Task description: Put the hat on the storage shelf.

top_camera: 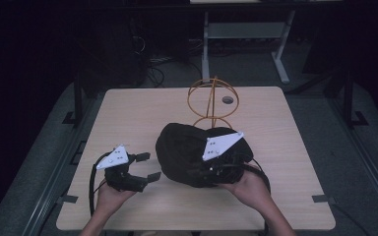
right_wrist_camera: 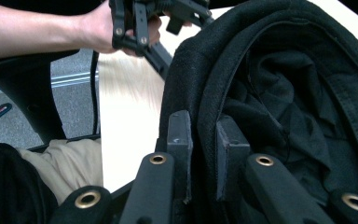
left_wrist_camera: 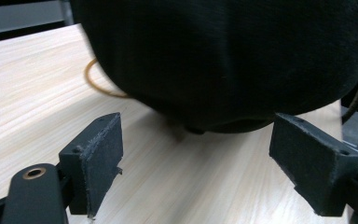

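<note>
A black fabric hat [top_camera: 182, 152] is lifted a little off the middle of the light wooden table [top_camera: 128, 113]. My right gripper [top_camera: 200, 173] holds it from the right, shut on the hat's rim. In the right gripper view the two pads [right_wrist_camera: 181, 140] pinch the rim of the hat [right_wrist_camera: 284, 93], and its dark lining faces the camera. Left of the hat, my left gripper [top_camera: 148, 167] stands open with nothing between its fingers. The left gripper view has the hat [left_wrist_camera: 223, 60] hanging just beyond the wide-apart jaws of that gripper [left_wrist_camera: 214, 163].
An orange wire stand [top_camera: 212, 98] with a ring on top rises behind the hat, its base ring [left_wrist_camera: 95, 84] lying on the table. A small round hole [top_camera: 228, 100] sits in the tabletop near the far edge. Bare wood lies left and right of the hat.
</note>
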Available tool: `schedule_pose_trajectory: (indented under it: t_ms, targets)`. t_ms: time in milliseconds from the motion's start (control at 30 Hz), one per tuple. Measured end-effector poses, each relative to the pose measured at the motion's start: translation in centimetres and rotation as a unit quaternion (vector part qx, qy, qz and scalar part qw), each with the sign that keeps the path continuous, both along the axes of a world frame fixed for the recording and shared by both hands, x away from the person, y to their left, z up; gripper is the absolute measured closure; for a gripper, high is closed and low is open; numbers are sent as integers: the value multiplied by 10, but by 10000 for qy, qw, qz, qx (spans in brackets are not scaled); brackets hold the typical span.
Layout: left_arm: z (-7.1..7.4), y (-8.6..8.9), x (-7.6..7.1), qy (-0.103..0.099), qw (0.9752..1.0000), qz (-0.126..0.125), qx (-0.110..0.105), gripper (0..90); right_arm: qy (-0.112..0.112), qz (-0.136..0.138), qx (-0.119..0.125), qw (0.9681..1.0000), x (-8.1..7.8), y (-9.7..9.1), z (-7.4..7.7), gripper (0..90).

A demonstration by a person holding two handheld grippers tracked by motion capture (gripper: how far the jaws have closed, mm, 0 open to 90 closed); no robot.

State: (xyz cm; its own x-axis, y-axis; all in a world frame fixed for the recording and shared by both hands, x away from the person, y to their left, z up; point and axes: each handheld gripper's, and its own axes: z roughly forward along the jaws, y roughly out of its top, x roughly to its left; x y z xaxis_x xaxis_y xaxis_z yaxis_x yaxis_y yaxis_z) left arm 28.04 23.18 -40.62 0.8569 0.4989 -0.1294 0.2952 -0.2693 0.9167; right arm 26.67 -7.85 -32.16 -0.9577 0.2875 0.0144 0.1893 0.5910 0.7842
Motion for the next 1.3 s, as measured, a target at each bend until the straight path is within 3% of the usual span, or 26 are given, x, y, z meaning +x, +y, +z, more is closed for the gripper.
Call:
schedule_pose_trajectory:
  t_ms: [233, 533, 667, 900, 1067, 1300]
  targets:
    - [6, -13, -3, -212, 9996, -181, 21, 170, -52, 93, 130, 9999, 2, 2, 15, 787]
    - [14, -16, 5, -381, 9989, 72, -280, 191, -35, 323, 123, 9994, 0, 10, 24, 787]
    - [15, -20, 4, -651, 9974, 31, -319, 400, 3, 418, 120, 9991, 1, 13, 26, 787]
    - [21, -23, 5, -841, 9957, -53, -381, 707, 47, 443, 172, 9989, 1, 13, 28, 788]
    - [28, -24, 4, -890, 9958, -59, -218, 828, 18, 421, 234, 9988, 1, 10, 29, 786]
    - [46, -18, -2, -1055, 9944, -43, -106, 851, 183, 354, 579, 9975, 4, 1, 25, 755]
